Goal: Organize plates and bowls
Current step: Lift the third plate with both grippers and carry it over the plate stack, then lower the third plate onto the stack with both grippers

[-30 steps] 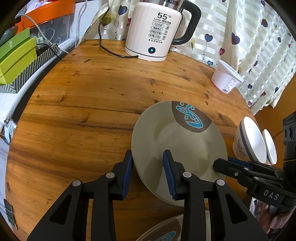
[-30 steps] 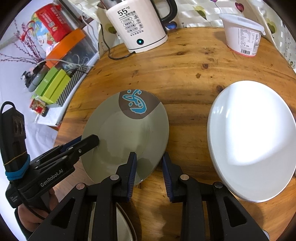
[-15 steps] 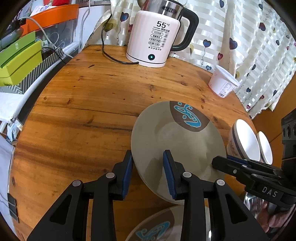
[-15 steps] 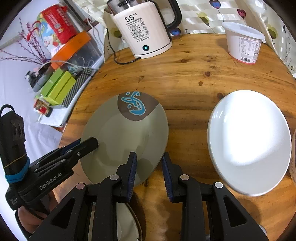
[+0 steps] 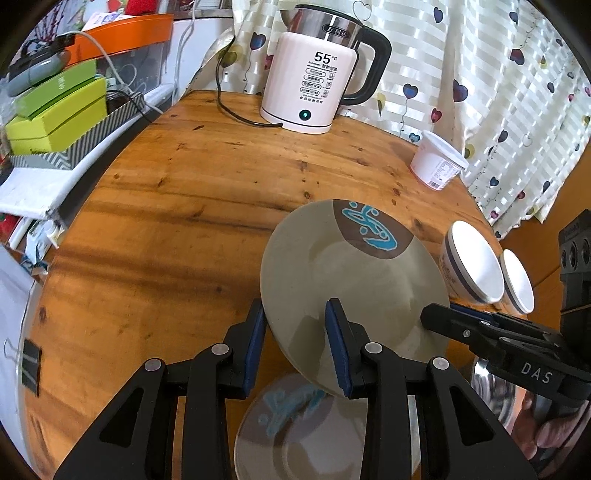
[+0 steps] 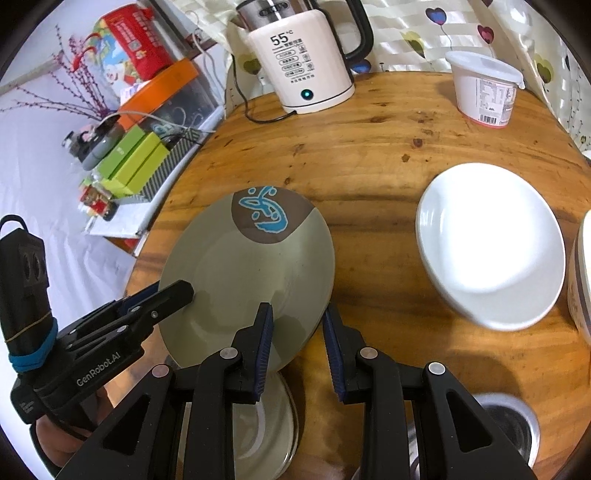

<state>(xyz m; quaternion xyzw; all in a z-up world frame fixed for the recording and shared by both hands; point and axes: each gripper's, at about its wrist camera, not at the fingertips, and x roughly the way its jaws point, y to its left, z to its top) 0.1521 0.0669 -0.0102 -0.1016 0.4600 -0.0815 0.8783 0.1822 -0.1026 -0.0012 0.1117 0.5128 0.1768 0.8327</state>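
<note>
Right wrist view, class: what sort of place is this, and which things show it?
Probably a home dining corner: an electric kettle on a round wooden table, heart-print curtains behind it, and a white plate.

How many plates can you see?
3: the grey-green plate held up by both tongs, a matching plate under it, and a white plate on the right. More may be hidden.

The kettle (image 5: 316,86) shows "55°C". The left gripper (image 6: 110,347) reads "GenRobot.AI". The right gripper (image 5: 517,354) reads "DAS".
</note>
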